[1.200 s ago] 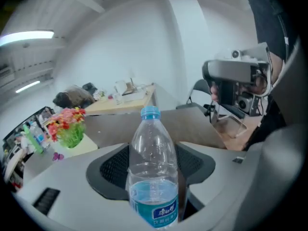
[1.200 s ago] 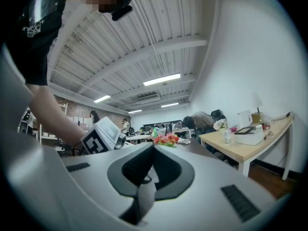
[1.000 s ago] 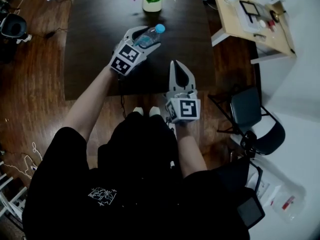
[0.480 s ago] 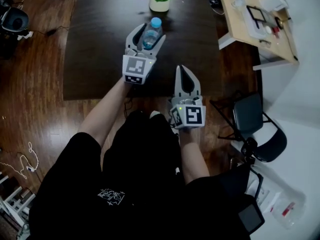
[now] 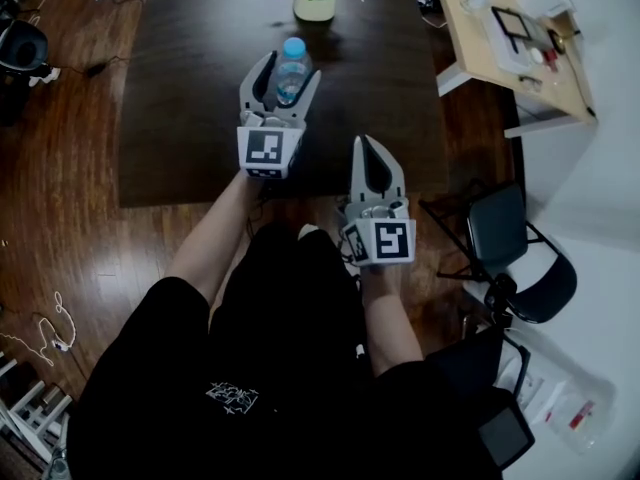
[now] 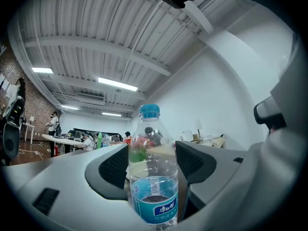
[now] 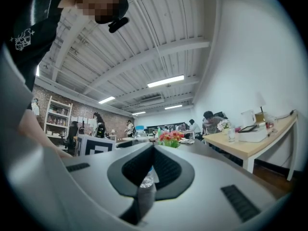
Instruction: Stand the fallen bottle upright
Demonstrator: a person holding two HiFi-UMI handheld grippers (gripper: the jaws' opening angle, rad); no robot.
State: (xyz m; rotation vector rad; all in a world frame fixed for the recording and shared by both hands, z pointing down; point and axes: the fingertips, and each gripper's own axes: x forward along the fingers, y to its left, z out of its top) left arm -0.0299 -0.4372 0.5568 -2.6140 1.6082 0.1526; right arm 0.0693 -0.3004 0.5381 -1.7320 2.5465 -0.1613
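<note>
Now the clear, blue-capped bottle (image 6: 153, 177) stands upright, clasped by the left gripper (image 5: 291, 65); right gripper (image 5: 369, 148) clenched.

Flower pot (image 5: 315, 6) just beyond bottle (image 5: 291, 68), tabletop (image 5: 190, 98) open on both sides — wide passage

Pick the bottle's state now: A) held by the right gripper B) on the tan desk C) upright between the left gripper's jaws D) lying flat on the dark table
C: the bottle stands cap-up between the jaws of the left gripper, whose pads sit against its sides, while the right gripper is shut with nothing in it.
</note>
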